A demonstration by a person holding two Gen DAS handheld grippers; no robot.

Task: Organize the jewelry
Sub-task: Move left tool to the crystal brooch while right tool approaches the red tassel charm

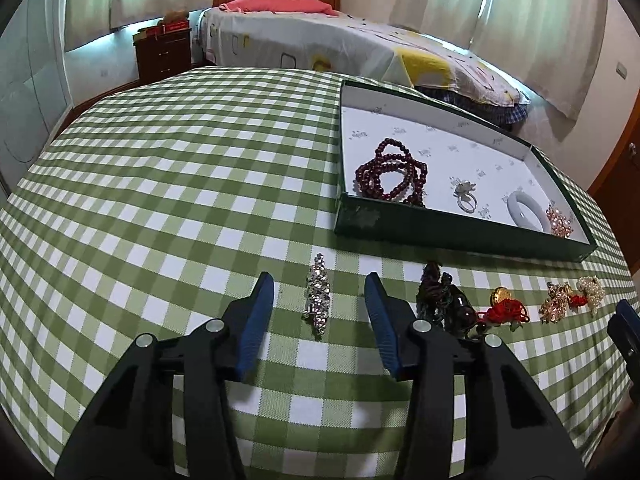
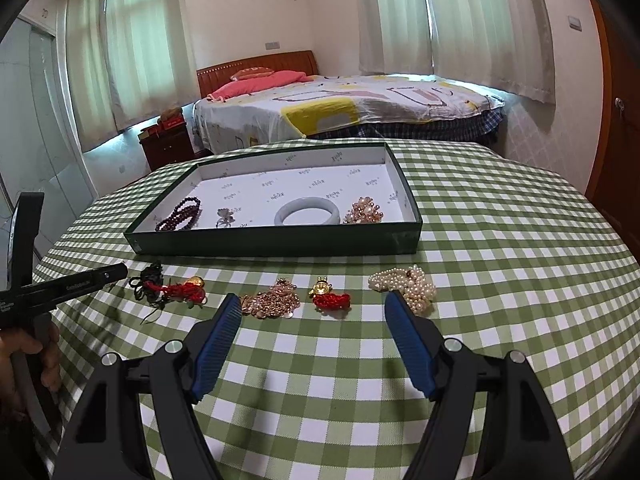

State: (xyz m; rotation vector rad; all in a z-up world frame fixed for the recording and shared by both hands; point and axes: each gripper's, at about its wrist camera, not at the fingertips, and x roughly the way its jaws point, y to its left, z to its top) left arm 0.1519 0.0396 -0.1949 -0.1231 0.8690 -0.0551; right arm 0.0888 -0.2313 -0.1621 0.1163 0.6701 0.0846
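Left wrist view: left gripper open, straddling rhinestone clip at lower centre on desk, untouched. Stiff, light, slippery; best pinched across long sides. Right wrist view: right gripper wide, empty, near red charm.

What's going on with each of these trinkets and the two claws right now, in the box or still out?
Left claw: open, straddling the rhinestone clip, not touching.
Right claw: open, empty.
Green box: lidless.
Dark red beads: in box.
Silver ring: in box.
White bangle: in box.
Pink bead cluster: in box.
Pearl bunch: on cloth.
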